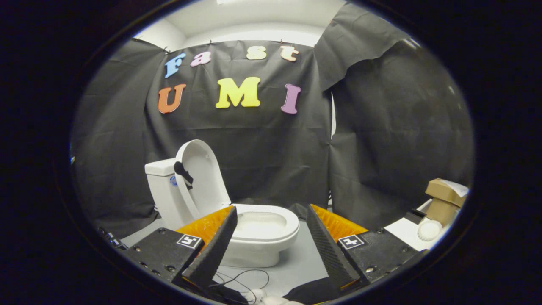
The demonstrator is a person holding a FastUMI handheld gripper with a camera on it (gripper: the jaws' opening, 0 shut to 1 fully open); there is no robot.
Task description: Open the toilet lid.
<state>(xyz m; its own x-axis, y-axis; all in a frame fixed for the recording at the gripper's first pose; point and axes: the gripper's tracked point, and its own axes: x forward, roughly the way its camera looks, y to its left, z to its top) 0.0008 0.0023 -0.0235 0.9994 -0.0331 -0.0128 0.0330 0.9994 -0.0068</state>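
A small white toilet [258,241] stands on the grey floor just beyond my fingers. Its lid [205,178] is raised, upright and leaning back against the white tank [163,190]. A dark piece [183,173] sits on the lid's edge near the tank. The seat and the bowl's opening [260,222] lie bare. My gripper [271,212] is open, its two fingers spread wide on either side of the bowl, nothing between them and touching nothing.
Thin black cables [243,281] trail on the grey floor in front of the toilet. To the right, brown cardboard boxes [444,199] and a white round object [428,230] rest on a white surface. Black cloth walls close the booth behind.
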